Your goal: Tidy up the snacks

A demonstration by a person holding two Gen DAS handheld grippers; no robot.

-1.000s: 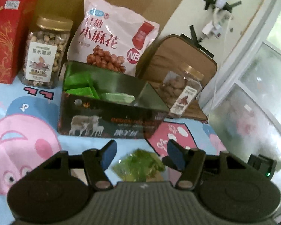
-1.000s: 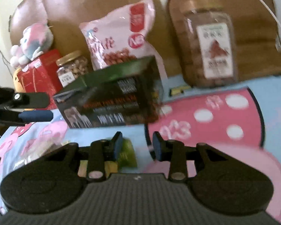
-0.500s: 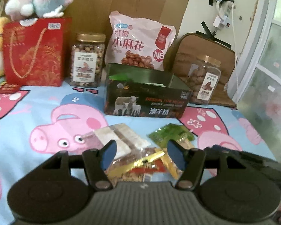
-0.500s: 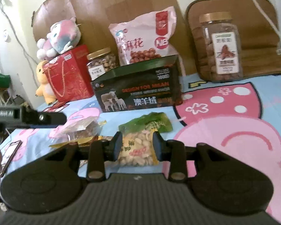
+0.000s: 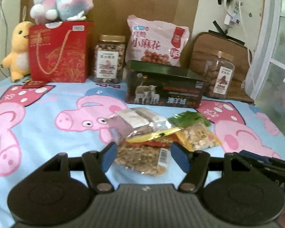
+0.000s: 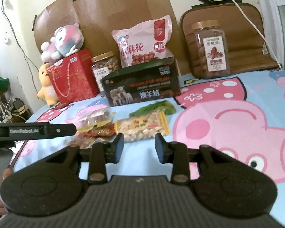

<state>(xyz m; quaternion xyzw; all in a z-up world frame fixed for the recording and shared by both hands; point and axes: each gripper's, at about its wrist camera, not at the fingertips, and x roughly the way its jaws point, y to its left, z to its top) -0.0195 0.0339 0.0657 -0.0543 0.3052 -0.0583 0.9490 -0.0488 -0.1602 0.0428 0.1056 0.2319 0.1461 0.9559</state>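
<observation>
A: Where are the snacks found?

B: A loose heap of snack packets (image 5: 152, 133) is seen on the cartoon-print sheet (image 5: 47, 133), just in front of the dark box (image 5: 164, 87). A peanut packet (image 6: 142, 126) lies nearest the right hand-held gripper (image 6: 139, 147), with a green packet (image 6: 155, 108) behind it.

A: And the grippers?

B: Both are seen released and empty. The left hand-held gripper (image 5: 143, 156) is poised over a clear packet of seeds (image 5: 142, 157); nothing is touched.

A: How should the packets be expected to handle?

B: They are judged light, soft and crinkly, with slippery film. A grip across the filled middle is advised, as a sealed edge may slide out, and brittle contents could be crushed if squeezed hard
</observation>
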